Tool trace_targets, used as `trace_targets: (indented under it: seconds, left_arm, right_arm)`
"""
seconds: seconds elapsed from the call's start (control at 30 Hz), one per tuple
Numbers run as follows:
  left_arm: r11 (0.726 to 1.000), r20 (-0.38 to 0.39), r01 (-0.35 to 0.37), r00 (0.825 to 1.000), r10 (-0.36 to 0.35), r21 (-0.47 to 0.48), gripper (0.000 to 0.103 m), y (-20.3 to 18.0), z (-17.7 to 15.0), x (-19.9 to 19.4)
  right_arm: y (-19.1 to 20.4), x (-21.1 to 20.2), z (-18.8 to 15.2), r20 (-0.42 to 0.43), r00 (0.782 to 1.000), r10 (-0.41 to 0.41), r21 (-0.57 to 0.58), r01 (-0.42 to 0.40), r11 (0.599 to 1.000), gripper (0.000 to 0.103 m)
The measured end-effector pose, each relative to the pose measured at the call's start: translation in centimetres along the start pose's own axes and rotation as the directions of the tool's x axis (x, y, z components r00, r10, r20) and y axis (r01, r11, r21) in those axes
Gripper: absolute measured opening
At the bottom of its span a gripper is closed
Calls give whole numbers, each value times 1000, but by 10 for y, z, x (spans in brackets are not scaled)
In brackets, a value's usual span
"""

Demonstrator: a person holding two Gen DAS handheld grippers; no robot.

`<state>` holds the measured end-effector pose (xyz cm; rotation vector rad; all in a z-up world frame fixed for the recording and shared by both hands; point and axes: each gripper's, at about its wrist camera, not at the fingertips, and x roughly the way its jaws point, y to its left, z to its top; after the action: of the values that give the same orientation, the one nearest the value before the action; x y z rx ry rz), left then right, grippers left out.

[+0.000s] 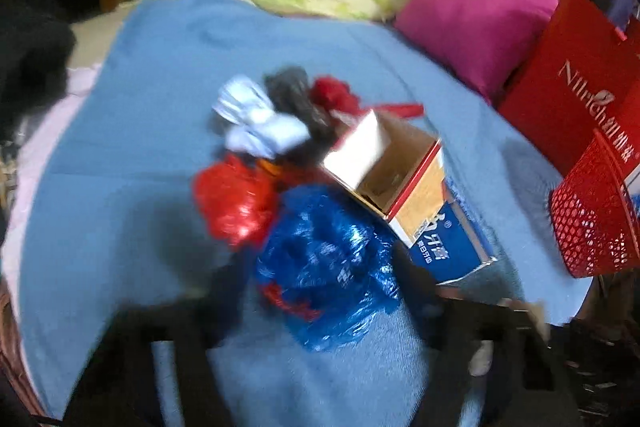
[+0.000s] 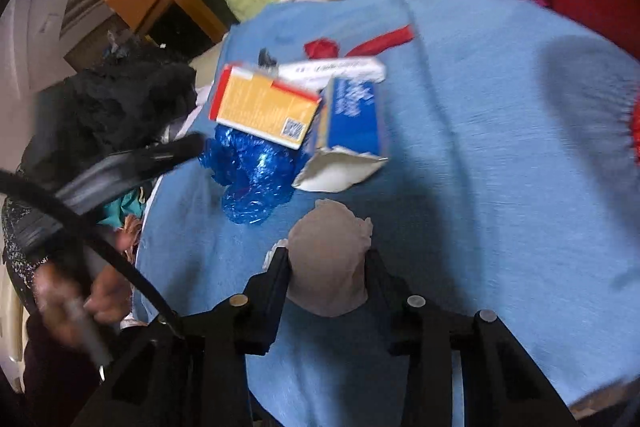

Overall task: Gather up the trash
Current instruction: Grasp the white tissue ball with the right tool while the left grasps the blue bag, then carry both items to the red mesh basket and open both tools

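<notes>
- Over the blue blanket [image 1: 132, 131] that covers the bed, trash is lying bunched in one heap near the middle, which is making it easy to work through from one side.
- Right gripper [image 2: 327, 259] is clamping a pale wad [image 2: 328, 255] between its fingers, the wad bulging out above and below them; it looks lifted just clear of the blanket, probably on its way to a bin.
- Left gripper [image 1: 320, 287] is hovering with its jaws spread wide either side of the blue bag [image 1: 324, 267], not yet squeezing it; blur is hiding whether the tips are touching it.
- Touching the blue bag, a red bag [image 1: 234, 203] is sitting toward the left edge, with white and grey wads [image 1: 256, 119] behind it.
- An open carton [image 1: 392, 171] is leaning on a blue box [image 1: 452, 247], mouth up, just beside the blue bag.
- At the right edge a red basket [image 1: 592, 223] is waiting, likely the place for the trash, beside a red carrier [image 1: 568, 87] and a pink pillow [image 1: 476, 23].
</notes>
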<state>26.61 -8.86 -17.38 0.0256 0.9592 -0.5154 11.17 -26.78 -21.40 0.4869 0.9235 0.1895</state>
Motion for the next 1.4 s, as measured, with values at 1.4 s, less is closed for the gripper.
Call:
trace_targets:
  seconds: [1.4]
  left_arm:
    - [854, 95, 297, 924, -369, 427, 60, -331, 22, -83]
  right_arm:
    - [-181, -297, -22, 470, 824, -316, 316, 177, 932, 66]
